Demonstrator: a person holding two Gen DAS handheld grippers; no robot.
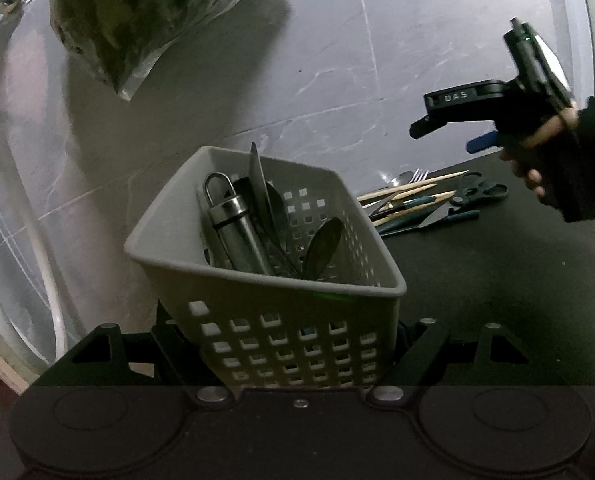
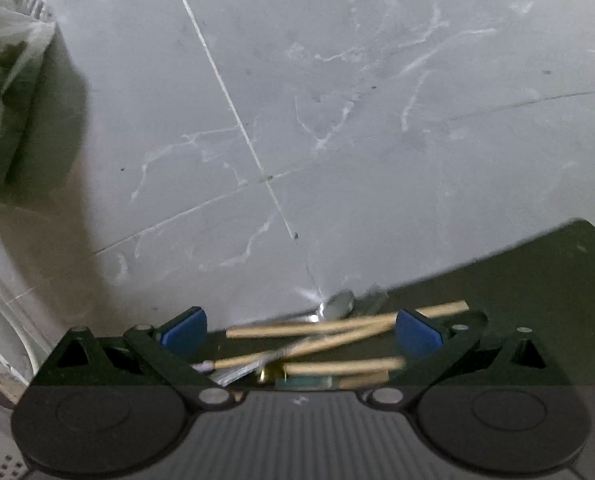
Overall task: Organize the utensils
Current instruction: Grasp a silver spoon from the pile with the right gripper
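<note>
A grey perforated basket [image 1: 265, 288] sits tilted between the fingers of my left gripper [image 1: 297, 328], which is shut on its lower sides. Inside stand a steel handle with a loop [image 1: 237, 232] and dark spoons [image 1: 321, 248]. My right gripper [image 1: 451, 136], held by a hand in a black sleeve, hovers at the upper right above the loose pile. In the right wrist view the right gripper [image 2: 301, 332] is open, blue pads [image 2: 185, 330] wide apart, with wooden chopsticks [image 2: 337, 322] and a spoon [image 2: 339, 304] blurred just below.
On the black table [image 1: 497, 280] lie chopsticks [image 1: 413, 188], a fork [image 1: 417, 175], black scissors [image 1: 477, 192] and teal-handled knives [image 1: 429, 220]. A grey tiled wall stands close behind. A plastic bag [image 1: 137, 12] hangs at the upper left, with a white hose [image 1: 37, 240] beside it.
</note>
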